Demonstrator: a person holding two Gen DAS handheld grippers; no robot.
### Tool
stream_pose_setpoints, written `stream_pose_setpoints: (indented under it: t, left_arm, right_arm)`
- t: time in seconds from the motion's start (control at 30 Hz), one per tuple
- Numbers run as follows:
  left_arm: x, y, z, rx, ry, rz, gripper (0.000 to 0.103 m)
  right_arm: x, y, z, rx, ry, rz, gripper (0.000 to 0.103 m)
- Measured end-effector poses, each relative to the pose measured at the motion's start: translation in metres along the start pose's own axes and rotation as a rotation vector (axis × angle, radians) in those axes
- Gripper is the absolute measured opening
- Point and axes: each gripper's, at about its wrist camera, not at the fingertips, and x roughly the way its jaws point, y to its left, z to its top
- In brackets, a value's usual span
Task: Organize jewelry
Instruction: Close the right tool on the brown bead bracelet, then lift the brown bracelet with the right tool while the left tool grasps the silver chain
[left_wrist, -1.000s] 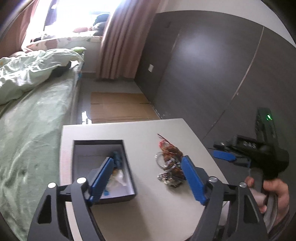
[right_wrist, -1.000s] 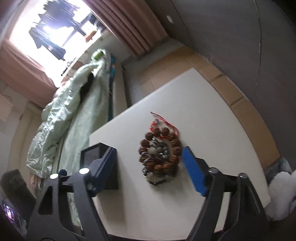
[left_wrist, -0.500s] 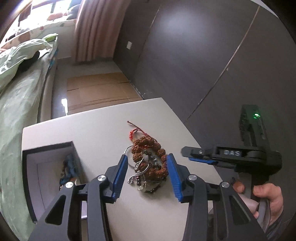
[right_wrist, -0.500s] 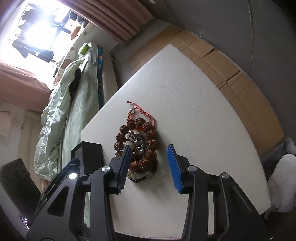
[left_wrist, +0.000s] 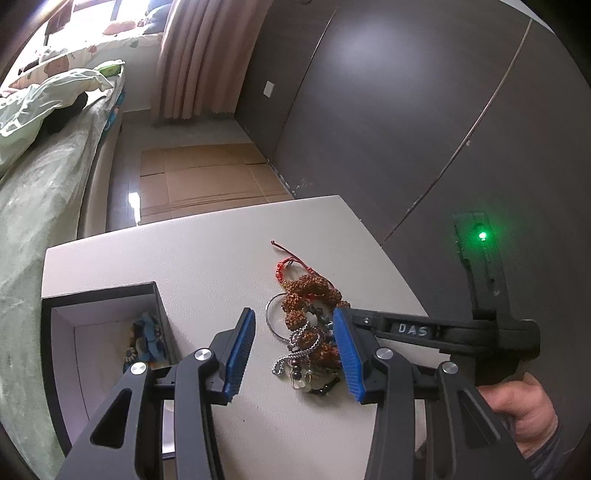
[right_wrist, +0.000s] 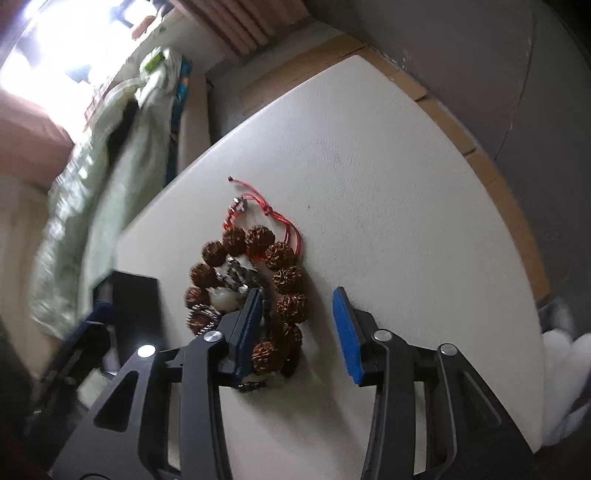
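Landmark: the black box at the near left of the tabletop; every place below is taken from it.
Task's thing: the jewelry pile lies on the tabletop just beside the box, on its right, apart from its wall; the brown bead bracelet rings a silver chain, with a red cord trailing off the far end.
Long axis: the pile runs from you toward the far edge of the tabletop, roughly parallel to the box's right wall; the red cord points away from you.
Left tongs: spread partway and holding nothing; the pile's near end sits between your blue pads without either pad pressing it.
Right tongs: you are closing them; the bracelet's right side is between the pads, the left pad sits over the pile's middle; a pinch is not yet visible.
Nearer hand: both sit at the pile's near end; judged from the views, your right is the deeper in.
Coming move: it likely turns on closing across the bracelet's rim, not along the axis; then carrying leftward to the box.
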Motion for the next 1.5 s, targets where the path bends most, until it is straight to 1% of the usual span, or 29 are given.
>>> stream_pose_setpoints:
  t: [0.03,0.1,0.13,0.23,0.4,0.53,0.67,0.9,1.1,1.23,1.33,1.4,1.43,1.5]
  left_arm:
    - [0.0,0.0,-0.001,-0.001,-0.001,0.002,0.041]
    - [0.0,0.0,-0.003,-0.002,-0.001,0.005,0.041]
    - [-0.001,0.0,-0.004,-0.002,-0.002,0.008,0.041]
    - [-0.005,-0.001,-0.007,0.003,-0.015,0.019,0.041]
    - [-0.013,0.002,-0.007,-0.019,-0.04,0.025,0.041]
    - [-0.012,0.001,-0.008,-0.028,-0.042,0.026,0.041]
    - [-0.008,-0.006,-0.013,-0.011,-0.035,0.021,0.041]
    - [0.01,-0.02,-0.019,0.028,-0.001,0.018,0.041]
    - [0.027,-0.029,-0.021,0.044,0.02,0.024,0.041]
    - [0.034,-0.041,-0.024,0.099,0.022,-0.012,0.041]
    - [0.042,-0.059,-0.03,0.164,0.038,-0.032,0.043]
    - [0.049,-0.07,-0.035,0.215,0.054,-0.016,0.047]
    - [0.053,-0.074,-0.037,0.229,0.059,-0.009,0.052]
    - [0.062,-0.077,-0.039,0.235,0.062,0.002,0.053]
  right_arm:
    - [0.002,-0.002,-0.001,0.01,0.005,0.013,0.019]
    - [-0.003,-0.004,-0.001,0.008,-0.017,0.03,0.018]
    - [-0.01,-0.002,-0.001,0.004,-0.036,0.055,0.018]
    - [-0.038,0.003,-0.003,-0.013,-0.096,0.149,0.018]
    - [-0.084,0.017,-0.016,-0.066,-0.187,0.275,0.018]
    - [-0.105,0.019,-0.024,-0.067,-0.228,0.338,0.018]
    - [-0.119,0.014,-0.021,-0.05,-0.259,0.372,0.018]
    - [-0.146,-0.008,-0.019,0.003,-0.328,0.438,0.018]
    - [-0.161,-0.02,-0.015,0.032,-0.359,0.471,0.018]
    - [-0.167,-0.026,-0.013,0.05,-0.372,0.507,0.018]
    - [-0.173,-0.029,-0.013,0.049,-0.383,0.522,0.018]
    - [-0.176,-0.031,-0.013,0.05,-0.387,0.529,0.018]
    - [-0.177,-0.032,-0.014,0.052,-0.388,0.537,0.018]
    - [-0.18,-0.033,-0.015,0.052,-0.39,0.549,0.018]
